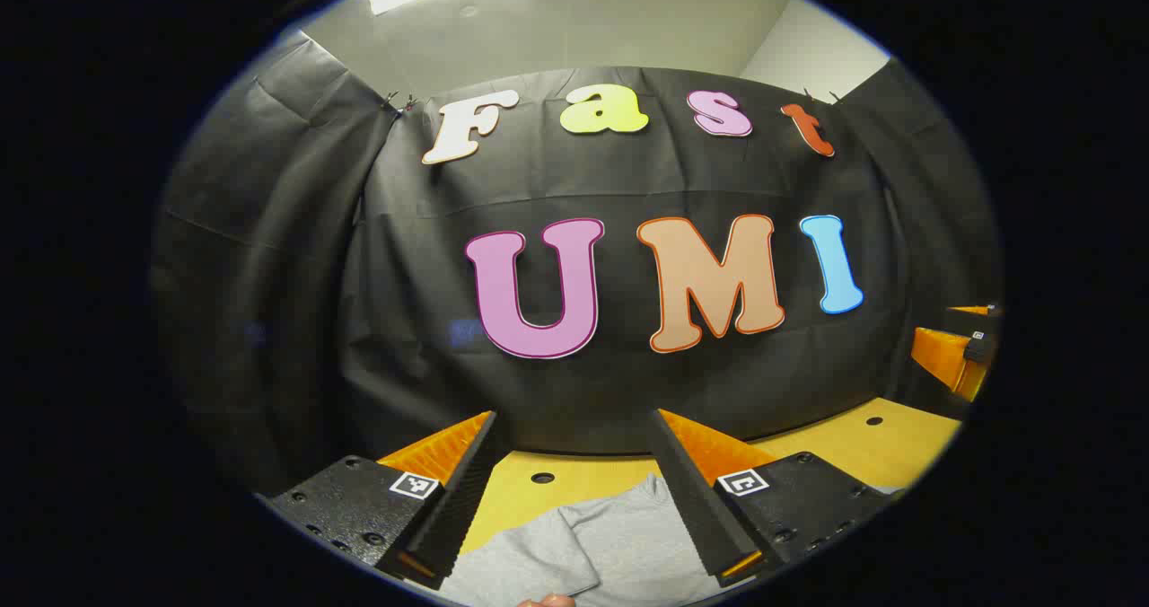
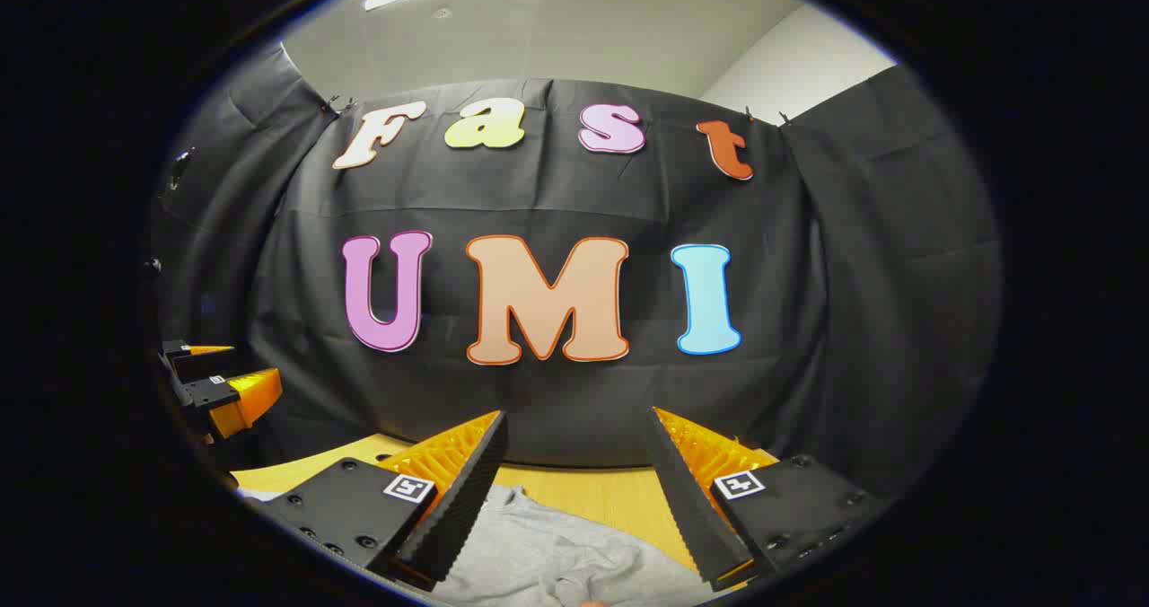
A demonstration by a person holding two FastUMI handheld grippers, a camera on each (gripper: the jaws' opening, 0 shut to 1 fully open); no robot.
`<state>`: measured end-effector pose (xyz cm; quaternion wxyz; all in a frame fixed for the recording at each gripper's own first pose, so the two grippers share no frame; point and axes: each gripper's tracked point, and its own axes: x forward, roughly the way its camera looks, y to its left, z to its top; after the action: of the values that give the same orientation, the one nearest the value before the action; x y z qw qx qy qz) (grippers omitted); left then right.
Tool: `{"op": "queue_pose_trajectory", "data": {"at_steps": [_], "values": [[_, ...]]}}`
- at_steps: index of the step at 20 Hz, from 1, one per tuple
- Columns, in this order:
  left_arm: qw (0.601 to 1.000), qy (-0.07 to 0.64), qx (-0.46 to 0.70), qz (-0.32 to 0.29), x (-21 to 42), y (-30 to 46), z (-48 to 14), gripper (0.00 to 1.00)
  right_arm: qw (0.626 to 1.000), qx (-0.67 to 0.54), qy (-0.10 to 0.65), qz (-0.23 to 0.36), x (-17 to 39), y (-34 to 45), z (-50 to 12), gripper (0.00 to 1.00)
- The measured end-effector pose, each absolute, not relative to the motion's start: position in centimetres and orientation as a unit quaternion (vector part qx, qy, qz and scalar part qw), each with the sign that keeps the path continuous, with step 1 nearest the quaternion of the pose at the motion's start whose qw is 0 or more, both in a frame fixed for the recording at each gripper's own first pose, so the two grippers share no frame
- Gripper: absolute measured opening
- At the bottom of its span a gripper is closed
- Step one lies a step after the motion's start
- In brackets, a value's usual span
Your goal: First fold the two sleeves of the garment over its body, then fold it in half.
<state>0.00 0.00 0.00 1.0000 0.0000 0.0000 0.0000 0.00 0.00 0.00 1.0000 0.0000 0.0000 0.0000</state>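
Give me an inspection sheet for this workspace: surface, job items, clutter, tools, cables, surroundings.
Surface: yellow table with small round holes.
Job's things: grey garment lying on the table, below both tools; in the left gripper view a folded layer lies over its left part; fold state otherwise unclear.
Clutter: nothing seen.
Grippers: left tool open, above the garment, not touching; right tool open, likewise above it.
Cables: nothing seen.
Surroundings: black cloth wall behind the table, pale ceiling with a light panel.
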Motion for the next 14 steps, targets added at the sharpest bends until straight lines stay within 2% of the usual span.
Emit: {"op": "queue_pose_trajectory", "data": {"at_steps": [14], "values": [[1.000,-0.004,0.000,0.003,0.2,0.4,-0.4,0.96,1.000,-0.014,0.007,0.011,-0.2,1.4,-0.5,0.97]]}}
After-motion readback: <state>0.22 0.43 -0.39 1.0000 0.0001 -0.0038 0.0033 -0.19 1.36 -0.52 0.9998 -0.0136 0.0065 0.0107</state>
